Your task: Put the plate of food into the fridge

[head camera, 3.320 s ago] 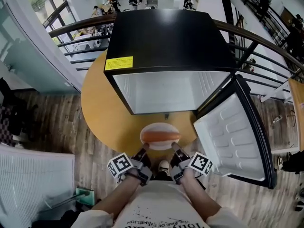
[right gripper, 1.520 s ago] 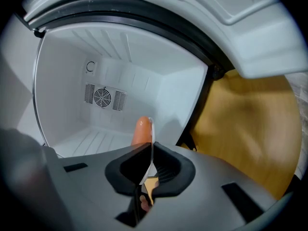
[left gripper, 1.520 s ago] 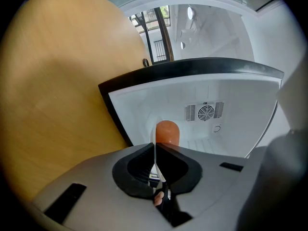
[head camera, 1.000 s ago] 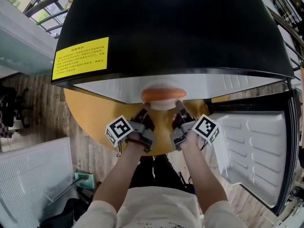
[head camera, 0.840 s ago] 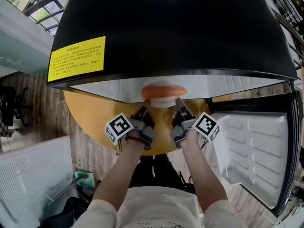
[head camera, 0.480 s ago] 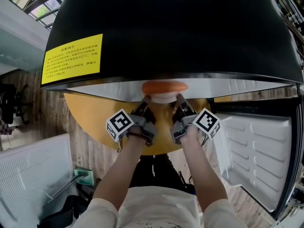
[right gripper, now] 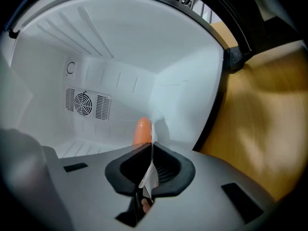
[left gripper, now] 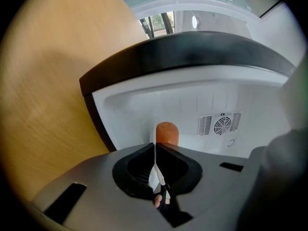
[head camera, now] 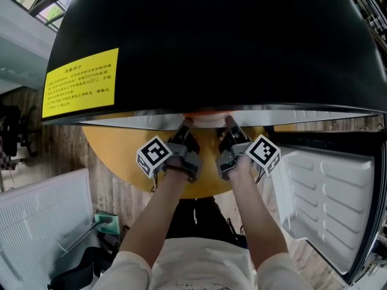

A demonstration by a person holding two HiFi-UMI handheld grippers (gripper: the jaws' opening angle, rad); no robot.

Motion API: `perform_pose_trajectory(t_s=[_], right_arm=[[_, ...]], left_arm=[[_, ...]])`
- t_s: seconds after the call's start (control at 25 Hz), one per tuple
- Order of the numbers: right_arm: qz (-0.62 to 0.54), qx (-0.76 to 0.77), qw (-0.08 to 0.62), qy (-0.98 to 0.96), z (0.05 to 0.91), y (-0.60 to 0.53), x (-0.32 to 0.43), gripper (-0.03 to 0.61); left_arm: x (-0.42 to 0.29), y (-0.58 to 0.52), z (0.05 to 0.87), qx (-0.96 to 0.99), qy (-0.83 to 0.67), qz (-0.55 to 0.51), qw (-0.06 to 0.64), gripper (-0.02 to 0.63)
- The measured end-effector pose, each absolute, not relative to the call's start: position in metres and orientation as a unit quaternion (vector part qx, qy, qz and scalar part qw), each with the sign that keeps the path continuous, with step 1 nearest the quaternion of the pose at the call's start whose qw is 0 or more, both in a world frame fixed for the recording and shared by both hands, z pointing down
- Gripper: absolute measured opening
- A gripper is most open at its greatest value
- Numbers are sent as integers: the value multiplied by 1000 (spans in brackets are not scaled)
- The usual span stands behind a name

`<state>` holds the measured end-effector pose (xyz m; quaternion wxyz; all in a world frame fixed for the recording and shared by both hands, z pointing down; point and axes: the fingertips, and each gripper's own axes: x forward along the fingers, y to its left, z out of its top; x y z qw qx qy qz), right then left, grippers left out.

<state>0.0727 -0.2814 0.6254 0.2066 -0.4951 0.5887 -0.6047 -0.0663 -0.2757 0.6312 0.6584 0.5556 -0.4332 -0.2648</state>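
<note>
left gripper view: left gripper [left gripper: 155, 146] clamped on plate [left gripper: 156, 166] rim, edge-on between jaws; right gripper [right gripper: 151, 144] same on opposite rim. plate ahead of jaws, at fridge [left gripper: 211, 100] mouth. stiff, probably brittle, slick thin rim. food [left gripper: 167, 131] may slide: grip opposite rims, keep level.

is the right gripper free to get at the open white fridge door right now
Probably not yet: the right gripper is shut on the thin white plate of orange food, as is the left gripper. Nothing blocks the open white fridge door, but the plate needs setting down first.
</note>
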Motion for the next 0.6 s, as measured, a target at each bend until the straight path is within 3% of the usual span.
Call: perform_pose_trajectory(t_s=[0.6], right_arm=[[-603, -505, 219, 577, 640, -292, 74, 34]], left_arm=[[-66, -287, 642, 547, -454, -272, 649, 31]])
